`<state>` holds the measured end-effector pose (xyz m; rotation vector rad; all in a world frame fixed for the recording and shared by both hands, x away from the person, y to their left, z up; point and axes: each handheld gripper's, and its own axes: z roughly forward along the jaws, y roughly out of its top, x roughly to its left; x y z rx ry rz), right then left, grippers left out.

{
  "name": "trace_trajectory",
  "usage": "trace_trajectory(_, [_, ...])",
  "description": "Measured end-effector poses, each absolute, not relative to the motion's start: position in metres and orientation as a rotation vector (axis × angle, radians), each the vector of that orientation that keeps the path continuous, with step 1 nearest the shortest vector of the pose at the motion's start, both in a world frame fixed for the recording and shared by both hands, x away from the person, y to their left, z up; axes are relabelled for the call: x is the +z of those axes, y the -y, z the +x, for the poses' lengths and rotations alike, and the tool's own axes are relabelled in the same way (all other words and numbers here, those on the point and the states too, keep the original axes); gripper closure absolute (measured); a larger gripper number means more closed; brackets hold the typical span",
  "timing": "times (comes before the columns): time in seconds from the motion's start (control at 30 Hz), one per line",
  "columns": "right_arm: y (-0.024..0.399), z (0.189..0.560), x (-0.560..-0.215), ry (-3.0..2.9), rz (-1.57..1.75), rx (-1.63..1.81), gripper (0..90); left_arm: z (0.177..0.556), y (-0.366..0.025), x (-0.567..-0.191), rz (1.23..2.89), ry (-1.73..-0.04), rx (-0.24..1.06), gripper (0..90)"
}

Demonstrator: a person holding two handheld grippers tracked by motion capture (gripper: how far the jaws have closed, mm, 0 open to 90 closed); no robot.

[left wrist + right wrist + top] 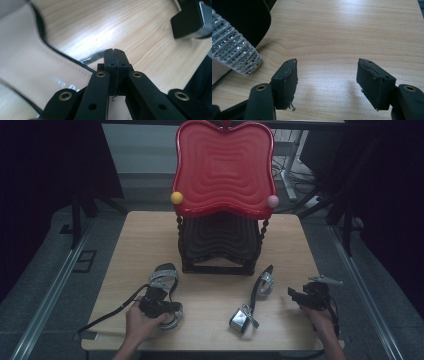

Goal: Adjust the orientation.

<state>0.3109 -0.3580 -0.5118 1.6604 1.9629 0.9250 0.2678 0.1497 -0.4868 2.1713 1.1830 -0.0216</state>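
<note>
We hold the left gripper [159,301] low at the lower left of the high view, over a sandal [165,279] with a glittering strap lying on the wooden worktop [215,305]. In the left gripper view its jaws are pressed together, and we cannot tell whether the thin strap edge is pinched. The right gripper [327,82] sits at the lower right with jaws spread wide over bare wood. A second sandal [255,297] lies between the two grippers. A red-topped rack [224,167] stands at the far centre.
</note>
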Motion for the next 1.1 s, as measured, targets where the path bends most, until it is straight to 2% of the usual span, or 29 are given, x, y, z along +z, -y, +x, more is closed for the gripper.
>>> trace_trajectory(0.17, [0.357,0.311,-0.512,-1.965,1.661,0.92,33.7,0.259,-0.165,-0.485,2.2,-1.208,0.015,90.0])
trace_trajectory(0.47, [0.357,0.311,-0.512,-1.962,1.659,0.924,33.7,0.259,-0.168,-0.483,2.232,-1.205,0.023,90.0])
trace_trajectory(0.6, [0.36,0.311,-0.513,-1.956,1.671,0.923,33.7,0.254,-0.174,-0.481,2.262,-1.227,0.074,90.0])
trace_trajectory(0.73, [0.359,0.31,-0.512,-1.956,1.669,0.927,33.7,0.253,-0.185,-0.483,2.201,-1.258,0.033,90.0])
trace_trajectory(0.97, [0.356,0.311,-0.513,-1.963,1.663,0.92,33.7,0.249,-0.201,-0.482,2.189,-1.301,0.062,89.1])
trace_trajectory(1.0, [0.356,0.311,-0.513,-1.964,1.663,0.919,33.7,0.248,-0.202,-0.481,2.187,-1.303,0.069,88.4])
trace_trajectory(1.07, [0.356,0.311,-0.513,-1.962,1.664,0.921,33.7,0.247,-0.203,-0.478,2.148,-1.289,0.063,73.7])
trace_trajectory(1.1, [0.356,0.311,-0.512,-1.961,1.665,0.924,33.7,0.245,-0.204,-0.472,2.11,-1.271,0.065,70.3])
